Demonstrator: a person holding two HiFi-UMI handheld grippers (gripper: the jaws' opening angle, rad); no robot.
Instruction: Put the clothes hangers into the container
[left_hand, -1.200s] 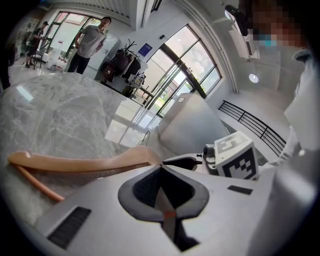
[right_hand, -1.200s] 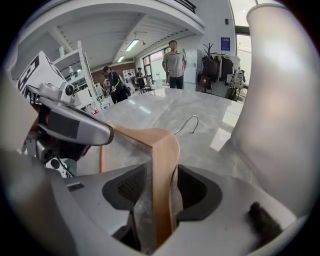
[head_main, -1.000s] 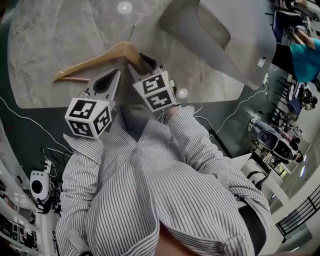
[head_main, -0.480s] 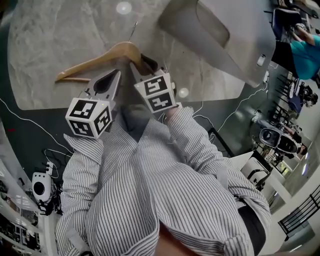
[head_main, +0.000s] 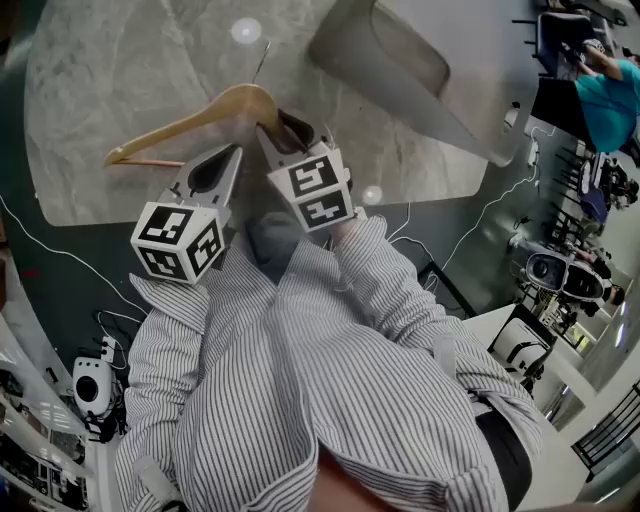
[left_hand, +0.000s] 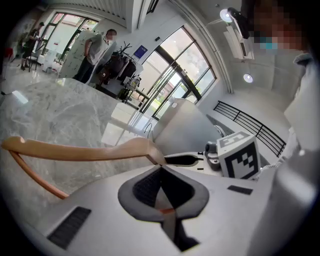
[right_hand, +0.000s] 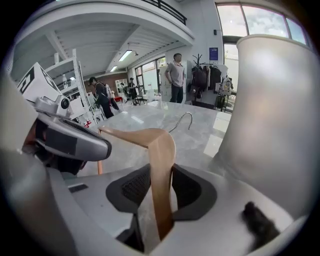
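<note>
1. Hanger (head_main: 190, 119) lies flat on table (head_main: 100, 60), nr its near edge, hook twd far edge.
2. Container (head_main: 420, 80) on table, right of hanger, by right edge.
3. Right gripper (head_main: 283, 122) at near edge; hanger's right arm betw its jaws.
4. Left gripper (head_main: 236, 148) just left of it, on hanger's near side.

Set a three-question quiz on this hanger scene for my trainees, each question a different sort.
1. True or false: the right tongs are closed on the wooden hanger.
2. The grey container stands: A) on the floor; B) on the marble table; C) on a chair.
3. Fill in: the left tongs are ____, holding nothing.
Key: 1 true; 2 B; 3 shut.
</note>
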